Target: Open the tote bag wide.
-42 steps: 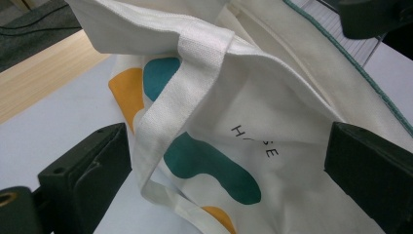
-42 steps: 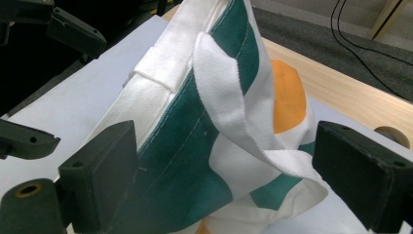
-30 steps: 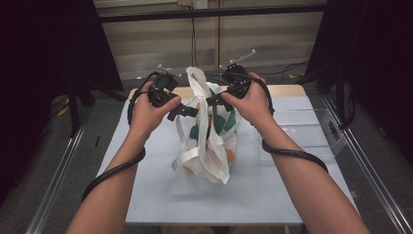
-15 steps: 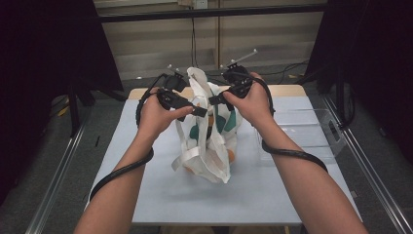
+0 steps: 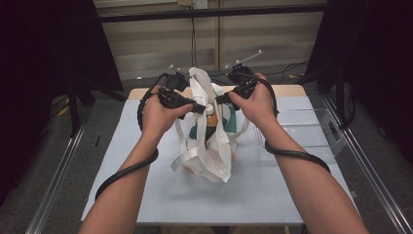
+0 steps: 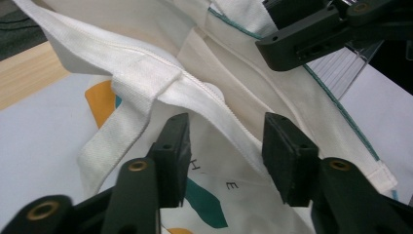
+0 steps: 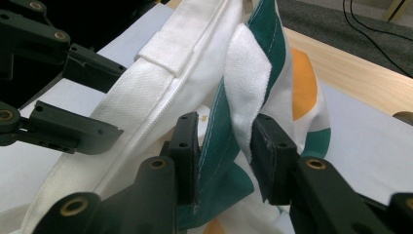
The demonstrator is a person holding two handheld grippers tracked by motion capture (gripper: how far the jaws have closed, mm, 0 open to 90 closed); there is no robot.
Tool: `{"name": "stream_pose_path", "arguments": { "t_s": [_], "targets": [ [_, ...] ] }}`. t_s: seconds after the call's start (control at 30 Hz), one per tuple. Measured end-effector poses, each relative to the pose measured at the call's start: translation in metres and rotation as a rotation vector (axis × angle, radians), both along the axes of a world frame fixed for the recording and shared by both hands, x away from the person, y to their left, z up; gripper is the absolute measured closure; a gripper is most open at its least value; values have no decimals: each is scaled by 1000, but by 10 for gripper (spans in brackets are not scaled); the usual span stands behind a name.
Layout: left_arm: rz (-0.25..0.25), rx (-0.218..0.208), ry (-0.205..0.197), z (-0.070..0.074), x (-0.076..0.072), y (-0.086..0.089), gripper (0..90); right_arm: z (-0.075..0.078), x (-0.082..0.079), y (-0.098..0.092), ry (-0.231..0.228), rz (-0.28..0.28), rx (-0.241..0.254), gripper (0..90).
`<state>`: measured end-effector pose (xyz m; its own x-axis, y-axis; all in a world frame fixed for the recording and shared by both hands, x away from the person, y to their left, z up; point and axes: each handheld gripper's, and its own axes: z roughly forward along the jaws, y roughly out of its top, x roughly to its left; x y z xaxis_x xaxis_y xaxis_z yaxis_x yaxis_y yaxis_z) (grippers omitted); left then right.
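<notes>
1. White cotton tote bag (image 5: 207, 146) with teal and orange print, high view: it stands at the centre of the frame on the pale blue table (image 5: 146, 195), its mouth raised toward the upper centre, with what looks like an orange-capped bottle (image 5: 210, 111) inside. The left gripper (image 5: 198, 108) meets the bag's left rim and the right gripper (image 5: 220, 99) its right rim. A clear plastic tray (image 5: 311, 131) lies at centre right.

2. Left gripper view: the jaws have just been closing and stand partly apart, with the bag's stitched white rim (image 6: 229, 129) running between them. The right-hand pad seems to touch the hem; the left-hand pad appears clear of it, so no firm grip is evident. A webbing handle (image 6: 114, 131) hangs at centre left.

3. Right gripper view: the jaws have just been closing and now pinch the teal-lined rim and a folded white strap (image 7: 248, 83) at lower centre.

4. Risk, as a judgement: if the hands draw apart now, the thin hem may slide out of the left jaws, since cloth there is loosely caught; the bag could then sag or topple with its contents.
</notes>
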<state>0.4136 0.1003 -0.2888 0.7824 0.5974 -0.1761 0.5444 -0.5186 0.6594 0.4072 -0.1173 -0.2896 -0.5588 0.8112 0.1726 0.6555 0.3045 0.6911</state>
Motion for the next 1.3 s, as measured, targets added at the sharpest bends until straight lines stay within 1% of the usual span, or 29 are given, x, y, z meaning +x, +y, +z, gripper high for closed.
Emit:
{"name": "stream_pose_path", "arguments": {
  "t_s": [0.03,0.07,0.1,0.13,0.17,0.23,0.3,0.33,0.4,0.47,0.5,0.53,0.57,0.67,0.7,0.73,0.8,0.87,0.97,1.03,1.1,1.2,1.23,1.3],
  "targets": [
    [-16,14,3,1,0,0,605,0,0,-1,1,-1,1,671],
    [-25,17,11,2,0,0,640,0,0,-1,0,0,1,679],
    [-23,18,20,2,0,0,669,-1,0,-1,-1,-1,-2,692],
    [-7,10,33,2,0,-1,697,-1,0,-2,-1,-1,-7,699],
    [-7,7,38,1,0,-1,714,-1,0,-2,-2,-6,-11,702],
    [-2,25,40,2,0,-1,763,-1,-1,-3,-1,-11,-16,713],
    [3,31,45,3,0,1,814,-1,-1,-4,-3,-18,-23,736],
    [20,26,42,3,0,2,830,-1,0,-5,-5,-20,-20,748],
    [32,29,47,3,1,5,866,-3,0,-9,-6,-34,-30,770],
    [44,24,51,2,3,8,876,-5,1,-13,-7,-45,-24,786],
    [46,30,50,2,3,9,879,-6,2,-16,-7,-49,-25,792],
    [58,35,47,2,4,11,880,-7,3,-18,-8,-55,-26,796],
    [66,29,50,1,5,12,881,-9,4,-21,-8,-62,-24,799],
    [78,25,46,1,7,16,880,-10,5,-23,-10,-68,-16,802],
    [95,16,49,1,7,16,881,-11,6,-24,-10,-70,-12,803],
    [91,22,47,0,9,17,881,-11,6,-25,-6,-73,-8,804],
    [112,13,49,0,10,19,881,-12,7,-26,-8,-77,-9,804],
    [120,13,46,-1,13,22,881,-12,8,-27,-11,-78,-8,806],
    [148,11,47,-3,15,26,881,-13,9,-28,-13,-83,-11,806],
    [158,6,46,-3,16,28,881,-14,10,-29,-13,-84,-3,807],
    [162,15,38,-4,18,29,881,-15,12,-29,-17,-84,-6,808],
    [175,14,38,-5,20,31,881,-17,13,-30,-15,-92,-7,810],
    [175,26,35,-5,21,32,881,-17,14,-31,-17,-91,-8,811],
    [180,23,32,-6,23,33,881,-19,16,-32,-19,-88,-1,812]
  ]
}}
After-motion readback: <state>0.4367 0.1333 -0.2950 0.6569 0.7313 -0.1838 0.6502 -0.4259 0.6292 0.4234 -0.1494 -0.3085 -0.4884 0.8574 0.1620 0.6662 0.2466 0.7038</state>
